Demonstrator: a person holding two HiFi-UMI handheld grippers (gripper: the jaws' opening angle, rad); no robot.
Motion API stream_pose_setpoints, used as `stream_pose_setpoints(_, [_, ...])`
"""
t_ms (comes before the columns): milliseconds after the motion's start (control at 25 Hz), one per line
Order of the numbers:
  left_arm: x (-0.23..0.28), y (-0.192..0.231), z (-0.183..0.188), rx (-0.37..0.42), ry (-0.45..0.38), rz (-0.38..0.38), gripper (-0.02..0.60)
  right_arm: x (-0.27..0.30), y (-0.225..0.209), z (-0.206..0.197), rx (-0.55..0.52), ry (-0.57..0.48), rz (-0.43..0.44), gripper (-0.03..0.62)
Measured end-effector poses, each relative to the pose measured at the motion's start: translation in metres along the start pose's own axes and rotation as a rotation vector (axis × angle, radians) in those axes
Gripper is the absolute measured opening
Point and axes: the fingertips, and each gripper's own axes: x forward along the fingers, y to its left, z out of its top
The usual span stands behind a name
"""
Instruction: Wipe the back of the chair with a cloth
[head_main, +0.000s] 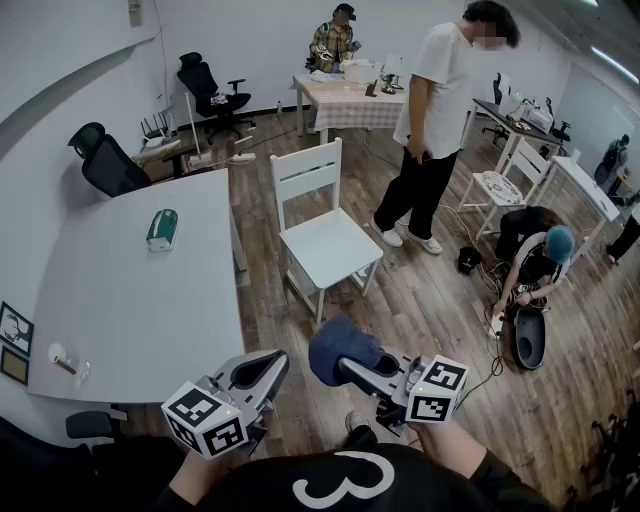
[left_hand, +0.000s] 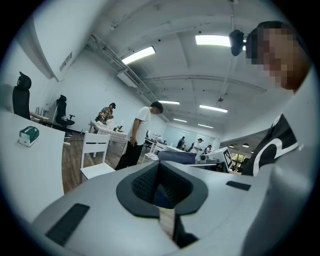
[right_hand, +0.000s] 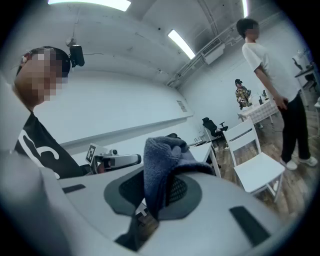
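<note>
A white wooden chair (head_main: 322, 230) stands on the wood floor ahead of me, its slatted back (head_main: 307, 174) toward the far side. My right gripper (head_main: 352, 363) is shut on a bunched dark blue cloth (head_main: 338, 346), held low and well short of the chair. In the right gripper view the cloth (right_hand: 163, 156) drapes over the closed jaws of that gripper (right_hand: 159, 194), with the chair (right_hand: 254, 159) off to the right. My left gripper (head_main: 262, 371) hovers beside it, shut and holding nothing. The left gripper view shows this gripper (left_hand: 161, 189) with pads together and the chair (left_hand: 95, 150) far to the left.
A large white table (head_main: 140, 300) with a green tissue box (head_main: 162, 229) fills the left. A person stands (head_main: 435, 110) just right of the chair and another crouches (head_main: 535, 265) by cables and a black bin (head_main: 528, 338). More white chairs (head_main: 497, 186) and tables stand behind.
</note>
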Motion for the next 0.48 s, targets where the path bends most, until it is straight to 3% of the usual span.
stream_pose_setpoints(480, [0.061, 0.012, -0.013, -0.087, 0.029, 0.006, 0.014, -0.020, -0.054, 0.008, 0.021, 0.004, 0.001, 0.051])
